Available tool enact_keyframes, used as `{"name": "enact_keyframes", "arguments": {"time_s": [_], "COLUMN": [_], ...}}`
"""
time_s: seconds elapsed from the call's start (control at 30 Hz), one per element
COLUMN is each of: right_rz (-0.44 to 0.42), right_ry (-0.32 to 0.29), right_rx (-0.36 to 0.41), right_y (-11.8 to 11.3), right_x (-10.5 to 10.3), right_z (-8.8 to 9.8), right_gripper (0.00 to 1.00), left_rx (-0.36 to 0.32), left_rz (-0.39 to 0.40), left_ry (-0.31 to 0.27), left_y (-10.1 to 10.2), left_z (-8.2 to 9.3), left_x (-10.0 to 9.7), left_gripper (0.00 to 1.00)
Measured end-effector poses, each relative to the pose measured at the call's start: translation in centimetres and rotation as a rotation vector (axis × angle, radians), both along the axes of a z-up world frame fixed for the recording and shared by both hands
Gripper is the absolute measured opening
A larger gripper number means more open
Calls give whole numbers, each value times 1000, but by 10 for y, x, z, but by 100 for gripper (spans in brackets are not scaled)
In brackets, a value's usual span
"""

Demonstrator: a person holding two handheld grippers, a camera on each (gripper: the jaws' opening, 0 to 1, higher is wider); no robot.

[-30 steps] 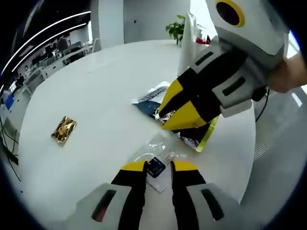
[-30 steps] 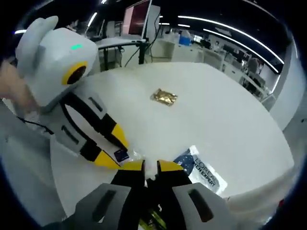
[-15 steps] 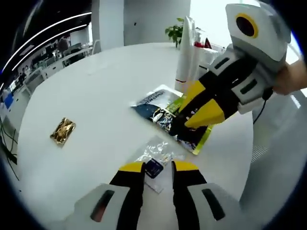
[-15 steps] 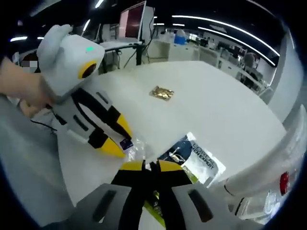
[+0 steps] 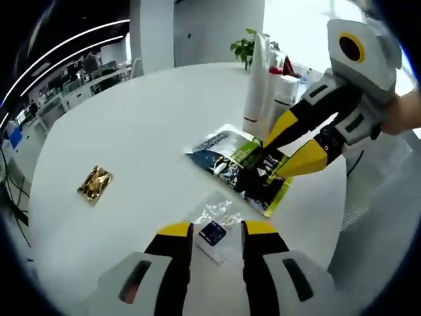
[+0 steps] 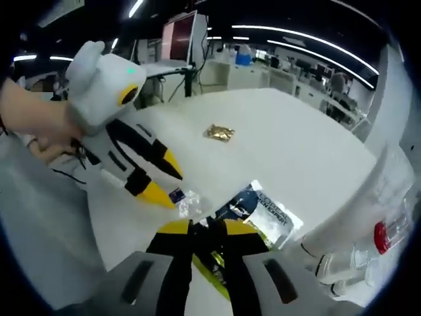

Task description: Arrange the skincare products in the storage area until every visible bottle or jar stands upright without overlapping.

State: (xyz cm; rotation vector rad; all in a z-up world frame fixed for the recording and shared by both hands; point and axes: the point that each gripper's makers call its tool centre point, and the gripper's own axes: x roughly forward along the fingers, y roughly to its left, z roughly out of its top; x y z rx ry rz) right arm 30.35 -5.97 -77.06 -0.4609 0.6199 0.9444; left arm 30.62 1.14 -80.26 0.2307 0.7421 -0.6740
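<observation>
1. In the left gripper view the left gripper (image 5: pixel 210 232) rises from the bottom with its yellow-tipped jaws parted; between the tips lies a small clear sachet (image 5: pixel 214 226) with a dark blue label, flat on the round white table (image 5: pixel 138 138); whether the jaws touch it I cannot tell.
2. Just beyond it, a stack of flat skincare packets (image 5: pixel 245 166) lies on the table: a blue-and-white one under a dark one with a green-yellow edge; none of these stands upright.
3. The right gripper (image 5: pixel 284 158) comes in from the right of that view, a person's hand (image 5: pixel 404 113) behind it; its tips are at the dark packet's far edge, one jaw above and one lower, with a gap showing farther back along the jaws.
4. In the right gripper view the right gripper (image 6: pixel 207 229) has its jaws drawn nearly together over the green-edged packet (image 6: pixel 214 262), apparently pinching it; the blue-and-white packet (image 6: pixel 261 212) lies just past the tips.
5. The left gripper (image 6: pixel 168 187) enters from the left of that view, held by a hand (image 6: pixel 33 125), its tips by the clear sachet (image 6: pixel 185 201).
6. Farther out a small gold foil packet (image 5: pixel 96 183) lies alone, well apart from the rest.
7. Tall white bottles (image 5: pixel 258 85) stand upright near the table's far edge; a potted plant (image 5: pixel 245 47) shows behind them.
</observation>
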Motion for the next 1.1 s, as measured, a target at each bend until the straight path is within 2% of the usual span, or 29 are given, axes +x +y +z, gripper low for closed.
{"name": "enact_keyframes", "arguments": {"time_s": [0.23,0.53,0.8,0.93,1.1], "right_rz": [-14,-28,-76,-103,-144], "right_ry": [6,39,46,49,72], "right_rx": [23,47,71,74,104], "right_y": [-6,-17,-40,-53,-64], "right_x": [-7,-19,-25,-27,-31], "right_z": [7,12,21,24,28], "right_gripper": [21,37,45,48,52], "left_rx": [-1,-20,-26,-51,-60], "left_rz": [17,72,105,134,151], "left_ry": [-12,-26,-32,-32,-32], "left_y": [3,9,15,17,17], "left_z": [7,21,30,37,41], "left_x": [-2,-8,-15,-19,-24], "left_gripper": [35,43,48,51,56]}}
